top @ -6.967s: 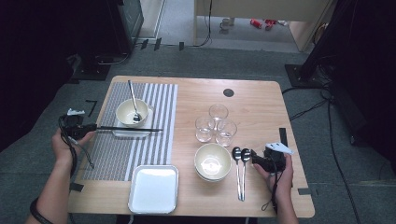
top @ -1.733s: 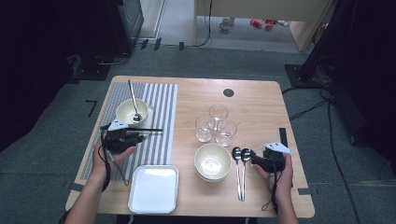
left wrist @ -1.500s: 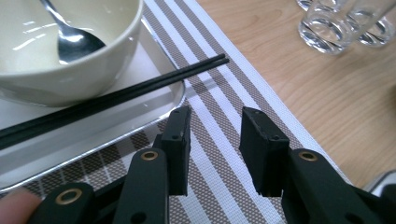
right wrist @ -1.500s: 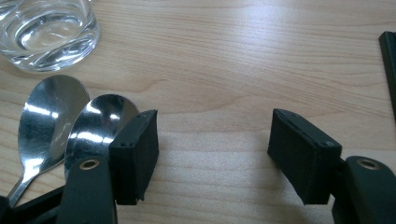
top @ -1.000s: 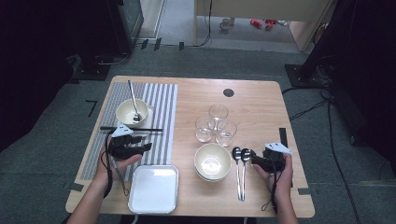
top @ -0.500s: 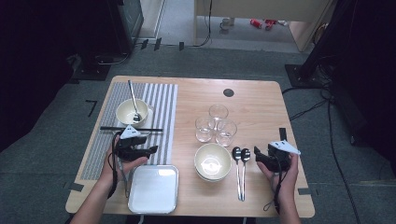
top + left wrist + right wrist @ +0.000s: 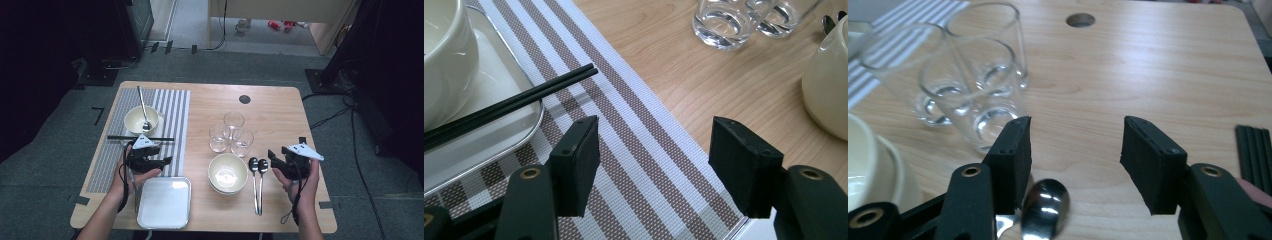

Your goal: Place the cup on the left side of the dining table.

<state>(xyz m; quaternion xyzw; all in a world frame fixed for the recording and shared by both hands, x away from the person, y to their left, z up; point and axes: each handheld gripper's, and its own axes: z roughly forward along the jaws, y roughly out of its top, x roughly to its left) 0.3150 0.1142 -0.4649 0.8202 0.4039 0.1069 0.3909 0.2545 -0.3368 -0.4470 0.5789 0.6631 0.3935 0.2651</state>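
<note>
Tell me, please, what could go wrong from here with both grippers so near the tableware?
The right gripper hangs open beside the spoons, close to three glasses; a sideways move could knock one over. The left gripper is open over the striped mat, near the chopsticks, which might roll off their tray.

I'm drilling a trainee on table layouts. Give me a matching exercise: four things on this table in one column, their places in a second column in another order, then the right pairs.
Things:
1. black chopsticks
2. two spoons
3. empty white tray
4. three glasses

Places:
A. on bare wood, between the stacked bowls and the right gripper
B. at the near table edge, just below the left gripper
C. on bare wood near the table's middle, behind the stacked bowls
D. across the striped mat, in front of the bowl with a spoon in it

Pairs: 1-D, 2-A, 3-B, 4-C
</note>
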